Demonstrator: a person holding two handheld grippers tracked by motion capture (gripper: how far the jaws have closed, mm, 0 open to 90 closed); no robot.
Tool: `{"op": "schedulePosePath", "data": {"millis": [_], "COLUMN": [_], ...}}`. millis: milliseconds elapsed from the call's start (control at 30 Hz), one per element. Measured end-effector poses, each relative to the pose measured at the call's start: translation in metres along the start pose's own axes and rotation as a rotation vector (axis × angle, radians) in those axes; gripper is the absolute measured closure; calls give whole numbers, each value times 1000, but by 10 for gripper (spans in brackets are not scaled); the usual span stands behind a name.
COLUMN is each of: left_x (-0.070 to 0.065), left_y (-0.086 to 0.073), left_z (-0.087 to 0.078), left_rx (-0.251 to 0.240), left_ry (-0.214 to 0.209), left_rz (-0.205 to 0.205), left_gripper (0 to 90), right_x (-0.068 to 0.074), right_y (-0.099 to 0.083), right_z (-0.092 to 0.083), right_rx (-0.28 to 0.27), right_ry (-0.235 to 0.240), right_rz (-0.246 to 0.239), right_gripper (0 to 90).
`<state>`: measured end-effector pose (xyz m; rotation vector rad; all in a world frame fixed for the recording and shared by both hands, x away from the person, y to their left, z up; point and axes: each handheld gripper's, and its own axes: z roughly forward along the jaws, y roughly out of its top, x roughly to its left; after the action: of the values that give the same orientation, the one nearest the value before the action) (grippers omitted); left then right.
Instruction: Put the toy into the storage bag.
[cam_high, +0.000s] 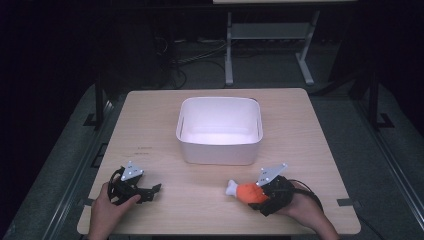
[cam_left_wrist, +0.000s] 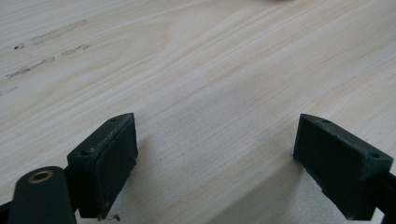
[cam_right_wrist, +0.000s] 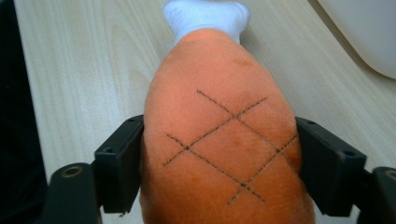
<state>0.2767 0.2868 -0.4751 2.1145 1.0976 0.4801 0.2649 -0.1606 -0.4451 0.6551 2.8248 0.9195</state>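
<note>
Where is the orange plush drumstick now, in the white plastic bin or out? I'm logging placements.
Out. The orange plush drumstick lies on the wooden table before the white plastic bin, between the right gripper's jaws.

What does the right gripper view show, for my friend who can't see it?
An orange plush drumstick with a white end sits between the right gripper's two black jaws, which touch its sides. It lies on a wooden table.

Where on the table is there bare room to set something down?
Bare wood lies between the left gripper and the drumstick toy, and along both sides of the white bin. It is crowded at the right gripper, whose jaws flank the toy.
</note>
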Motion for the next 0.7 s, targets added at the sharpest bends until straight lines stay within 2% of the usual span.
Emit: {"op": "schedulePosePath", "data": {"millis": [167, 700], "left_x": [0, 0], "left_y": [0, 0], "left_z": [0, 0], "left_rx": [0, 0], "left_ry": [0, 0], "left_rz": [0, 0], "left_gripper": [128, 128], "right_x": [-1, -12], "right_y": [-2, -22], "right_z": [-3, -27], "right_rx": [-7, -41], "right_ry": [7, -34], "right_rz": [3, 70], "right_gripper": [241, 240]}}
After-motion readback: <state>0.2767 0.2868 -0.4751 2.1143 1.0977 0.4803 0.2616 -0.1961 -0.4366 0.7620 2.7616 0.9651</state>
